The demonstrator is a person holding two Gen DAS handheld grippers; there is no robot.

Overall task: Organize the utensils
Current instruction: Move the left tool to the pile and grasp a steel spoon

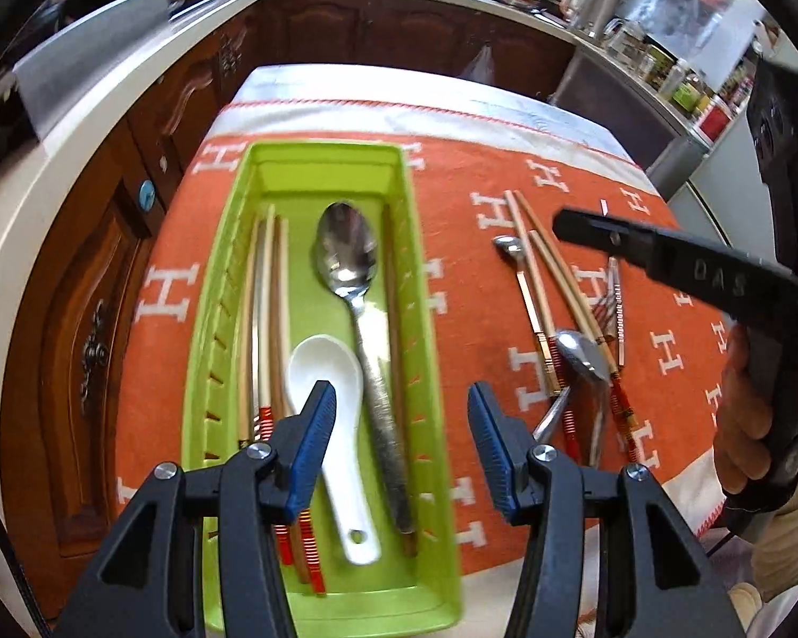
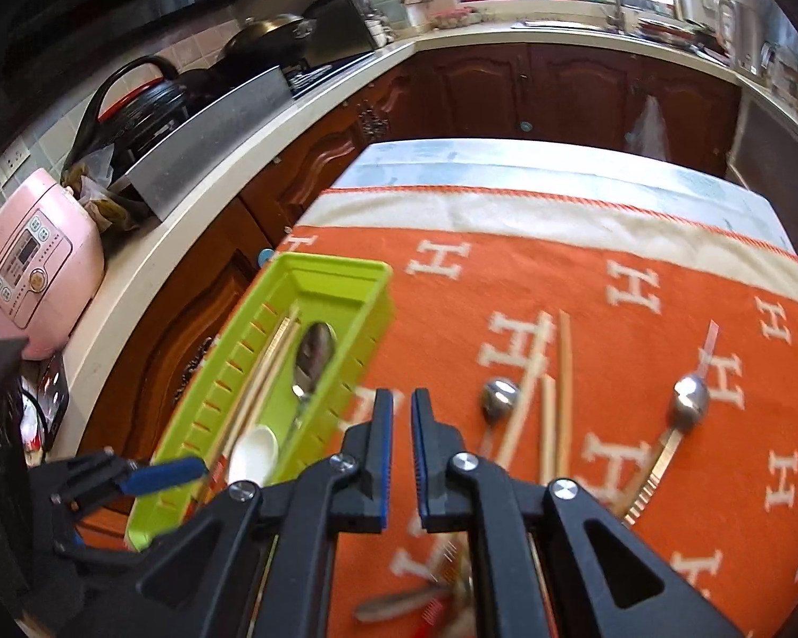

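Green plastic tray (image 1: pixel 223 287) on the desk already held chopsticks and spoons, while remaining utensils (image 1: pixel 564 319) lay loose beside it; left gripper (image 1: pixel 399 425) hovered open and empty above, right gripper (image 2: pixel 401 457) nearly closed, empty.

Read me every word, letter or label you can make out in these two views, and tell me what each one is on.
"H": white letters repeated across the orange woven tablecloth.
"DAS": raised letters on the black finger of the right claw, seen from the left wrist view.
Pink rice cooker: its control panel has buttons and print, too small to read.
Jars and bottles on the far counter: labels too blurred to read.
Lime-green plastic utensil tray: no text visible.
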